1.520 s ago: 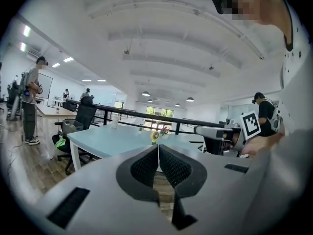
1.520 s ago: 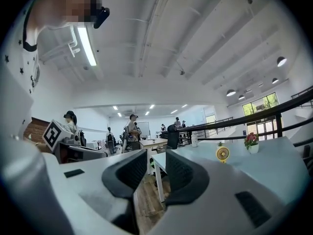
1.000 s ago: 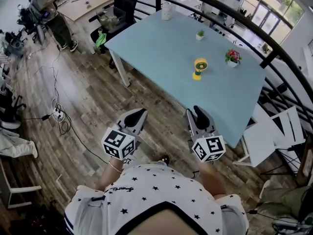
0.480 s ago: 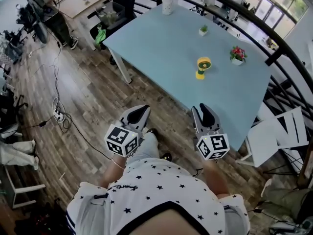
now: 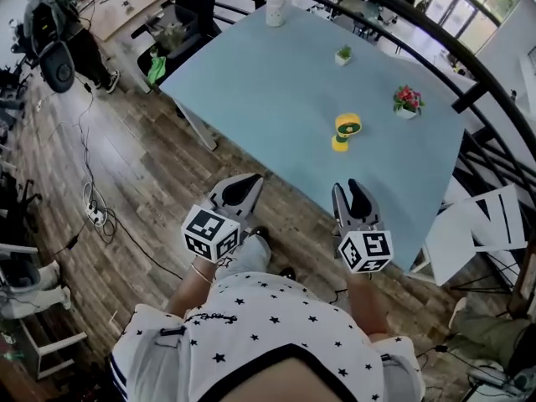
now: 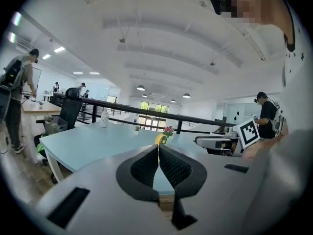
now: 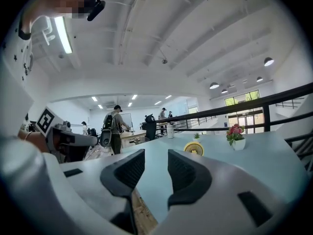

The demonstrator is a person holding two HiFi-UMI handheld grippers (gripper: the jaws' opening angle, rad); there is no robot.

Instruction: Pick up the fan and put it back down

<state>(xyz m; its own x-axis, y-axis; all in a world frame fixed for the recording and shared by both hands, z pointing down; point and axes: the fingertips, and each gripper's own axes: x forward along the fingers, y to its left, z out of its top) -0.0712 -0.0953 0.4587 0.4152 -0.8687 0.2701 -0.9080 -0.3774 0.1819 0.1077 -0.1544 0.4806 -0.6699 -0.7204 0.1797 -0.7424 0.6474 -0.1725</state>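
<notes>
The yellow fan (image 5: 344, 130) stands on the light-blue table (image 5: 268, 82), toward its near right part. Both grippers hang short of the table's near edge, over the wood floor, pointing at the table. My left gripper (image 5: 248, 182) is shut with nothing in it; in the left gripper view its tips meet (image 6: 158, 150) and the fan (image 6: 161, 139) shows just above them, far off. My right gripper (image 5: 353, 189) is open, its jaws (image 7: 156, 155) have just been opening, and nothing is between them. The fan (image 7: 193, 149) lies ahead, well beyond the right jaw.
A pink flower pot (image 5: 407, 100) stands right of the fan, a small green plant (image 5: 343, 54) behind it, a white jar (image 5: 275, 11) at the far end. A black railing (image 5: 469, 74) runs behind the table. White boards (image 5: 477, 224) lean at the right. Cables (image 5: 96, 212) lie on the floor.
Both grippers have moved forward toward the table's near edge, and the table and fan now sit closer. The gap between the right jaws has widened.
</notes>
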